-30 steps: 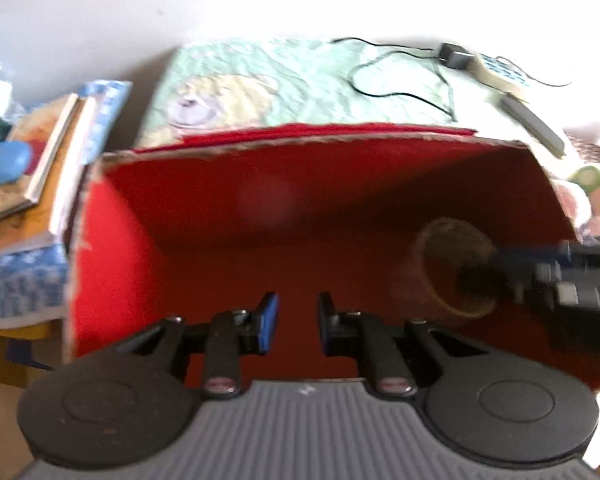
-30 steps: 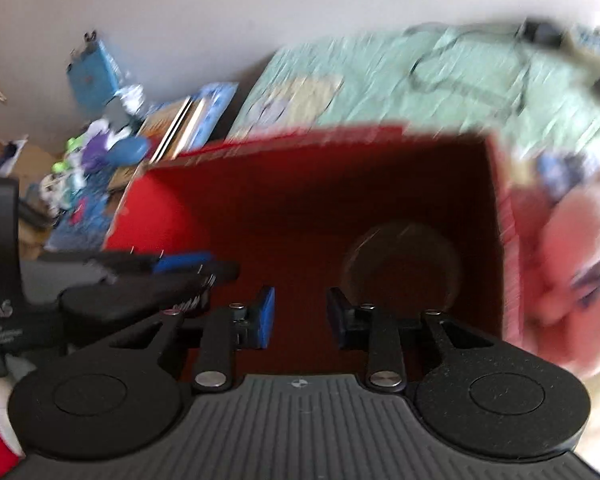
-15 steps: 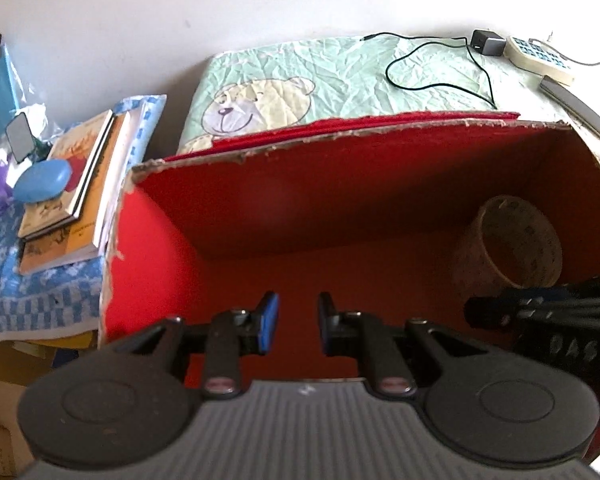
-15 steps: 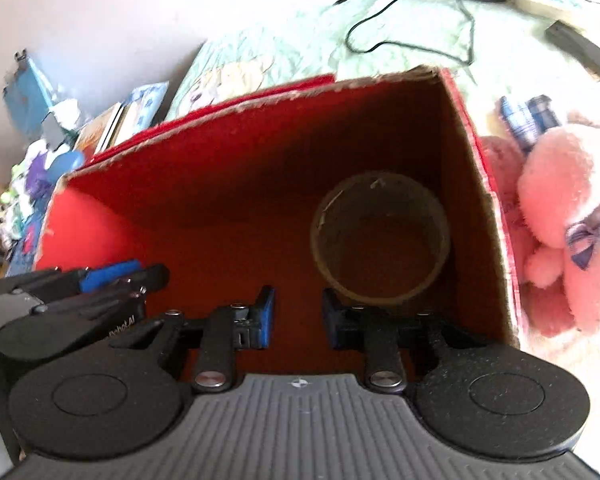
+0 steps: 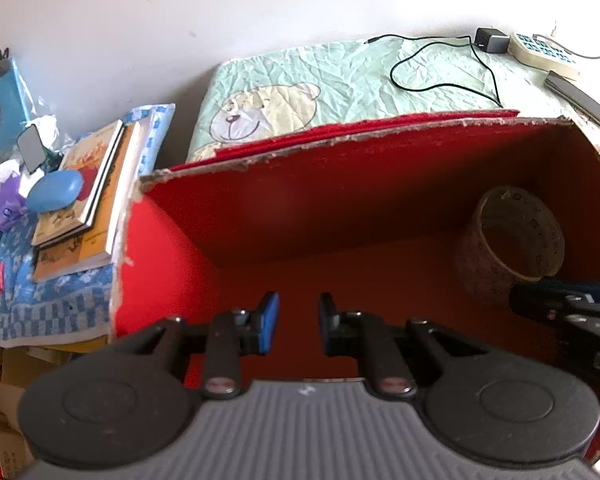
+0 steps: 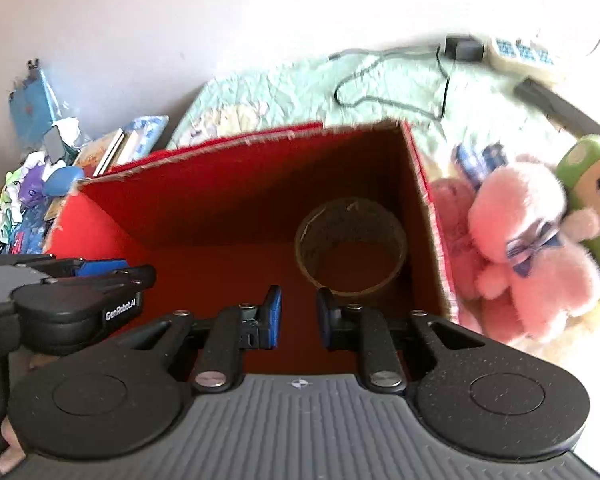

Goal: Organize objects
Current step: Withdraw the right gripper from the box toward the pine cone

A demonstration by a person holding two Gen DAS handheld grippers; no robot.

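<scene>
Both my grippers point down into the red box [image 5: 260, 216], whose torn cardboard rim is open at the top. My left gripper [image 5: 294, 326] is clenched on nothing, over bare red floor with free room to the left wall. My right gripper [image 6: 298, 316] has just been closing and grips nothing, its pads standing a little apart. The tape roll [image 6: 350, 246] lies in the box's right corner, near the wall. "GenRobot.AI" reads on the left gripper's side.
</scene>
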